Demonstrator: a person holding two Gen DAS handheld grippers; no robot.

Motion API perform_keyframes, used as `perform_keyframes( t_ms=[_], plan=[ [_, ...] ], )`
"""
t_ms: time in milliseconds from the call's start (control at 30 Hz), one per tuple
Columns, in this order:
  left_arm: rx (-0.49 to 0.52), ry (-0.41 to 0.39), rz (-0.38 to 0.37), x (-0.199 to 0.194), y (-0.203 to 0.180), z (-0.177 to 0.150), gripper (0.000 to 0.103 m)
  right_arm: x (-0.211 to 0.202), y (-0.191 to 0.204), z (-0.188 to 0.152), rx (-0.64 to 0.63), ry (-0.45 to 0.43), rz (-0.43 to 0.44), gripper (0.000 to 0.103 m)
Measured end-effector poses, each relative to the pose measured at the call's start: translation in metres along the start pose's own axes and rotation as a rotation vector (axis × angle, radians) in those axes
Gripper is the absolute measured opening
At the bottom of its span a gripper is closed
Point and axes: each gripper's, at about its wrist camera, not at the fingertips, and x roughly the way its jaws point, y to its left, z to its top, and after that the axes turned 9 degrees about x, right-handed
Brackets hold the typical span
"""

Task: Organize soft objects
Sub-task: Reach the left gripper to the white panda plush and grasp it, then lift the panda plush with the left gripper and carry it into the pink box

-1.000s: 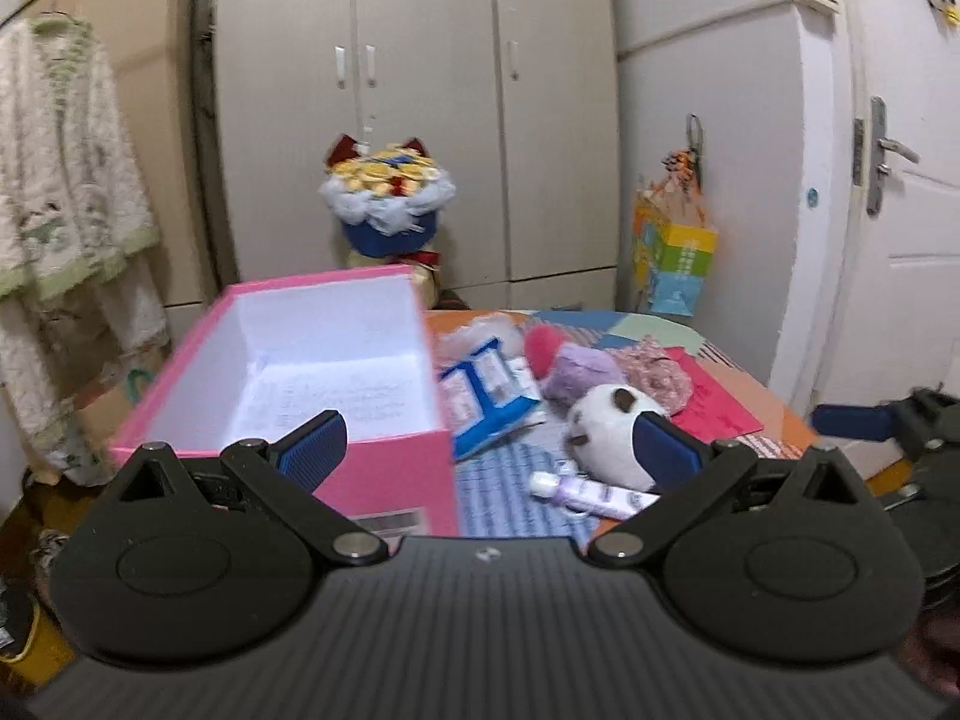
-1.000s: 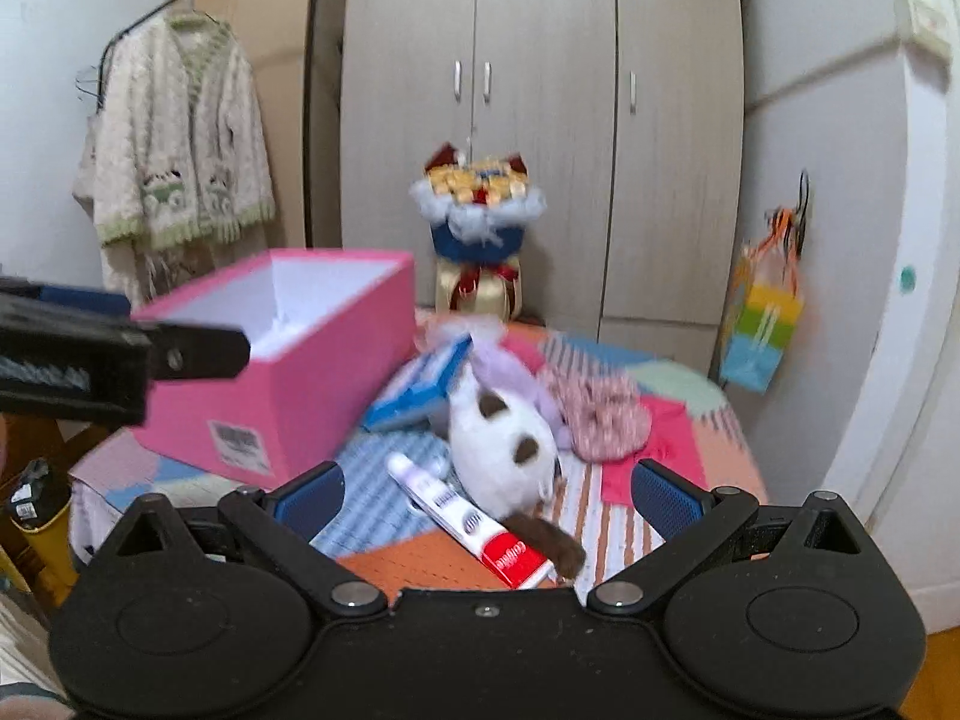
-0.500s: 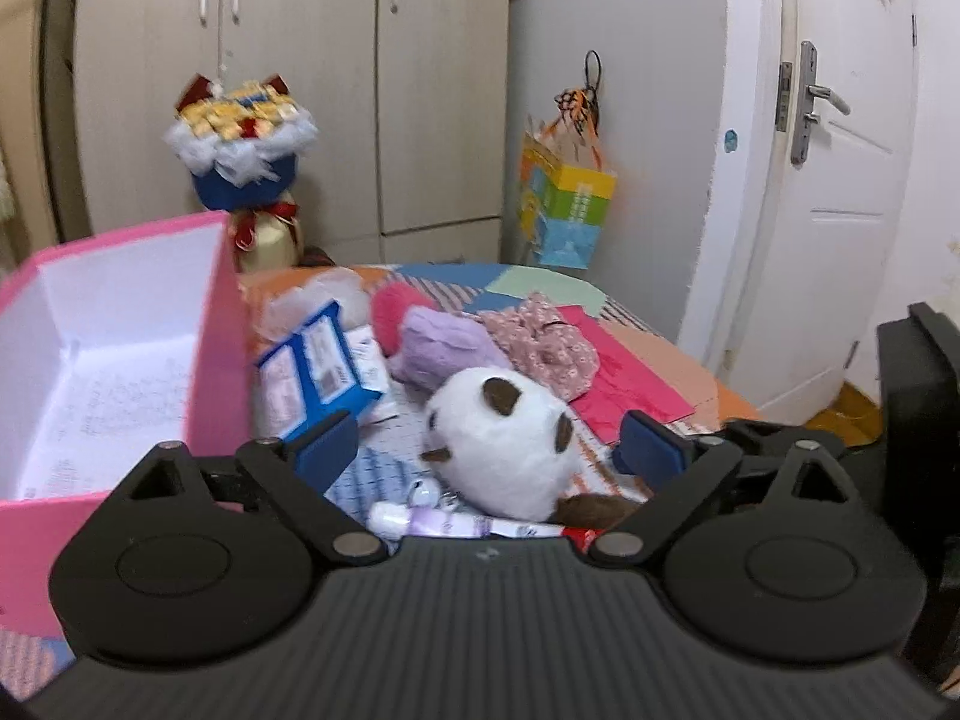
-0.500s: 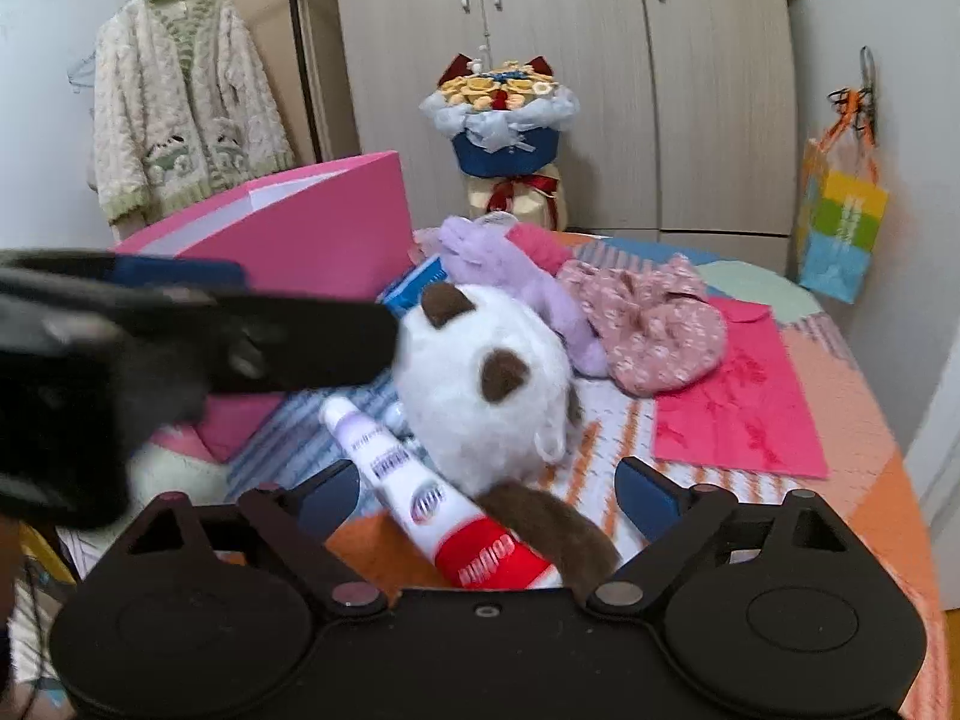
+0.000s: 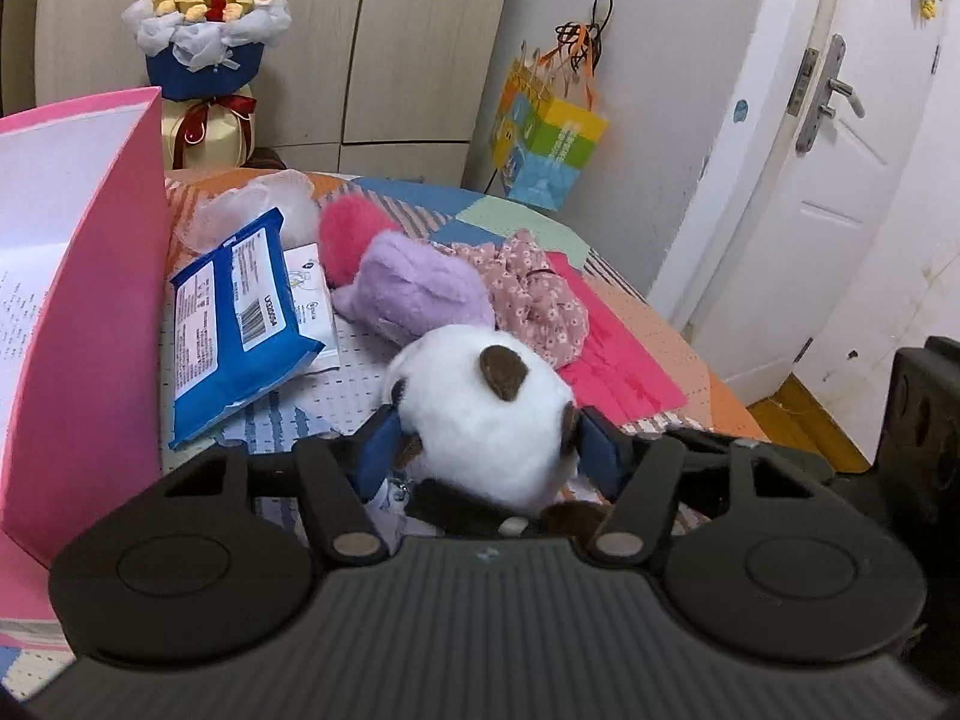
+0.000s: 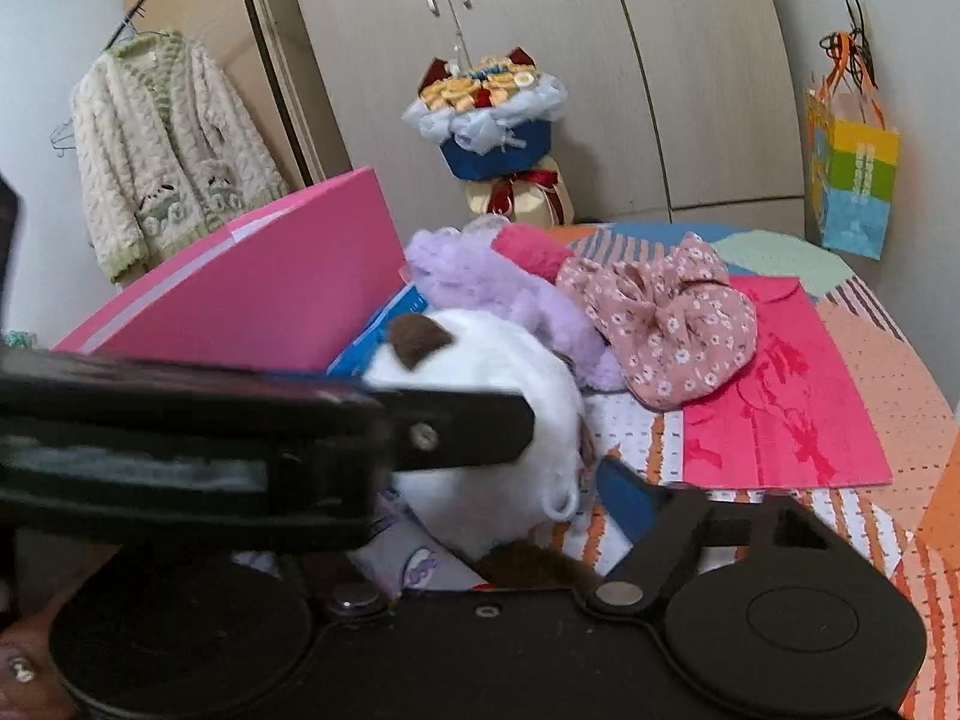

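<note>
both the left gripper [image 5: 483, 450] and right gripper [image 6: 504, 498] are closing around the white plush toy [image 5: 480, 414], left pads already touching it, beside the pink box [image 5: 90, 330] at the table's near edge.

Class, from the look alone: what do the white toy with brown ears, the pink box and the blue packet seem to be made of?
White toy: plush fabric over soft stuffing, judging by its fuzzy pile and rounded bulge. Pink box: probably matte card, with flat, thin, stiff walls. Blue packet: likely glossy plastic film, given its sheen, creases and printed barcode label.
</note>
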Motion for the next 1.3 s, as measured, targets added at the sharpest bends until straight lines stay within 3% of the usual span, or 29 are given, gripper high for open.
perform_keyframes(
  t_ms=[133,367,867,1200,1300],
  plan=[
    [-0.029,-0.019,-0.046,-0.012,0.004,0.002,0.061,-0.006,0.004,-0.001,-0.030,-0.019,-0.006,0.059],
    [0.021,-0.041,-0.018,-0.033,-0.008,0.013,0.061,-0.028,0.026,0.007,-0.109,-0.074,-0.043,0.059],
    [0.041,-0.008,-0.046,-0.105,-0.006,0.025,0.061,-0.075,0.084,0.025,-0.217,-0.031,-0.099,0.059],
    [-0.008,0.034,-0.012,-0.174,0.030,0.012,0.061,-0.088,0.150,0.016,-0.338,0.035,0.000,0.059],
    [-0.060,0.006,-0.014,-0.200,0.047,0.012,0.061,-0.091,0.168,0.020,-0.360,0.058,0.046,0.059]
  ],
)
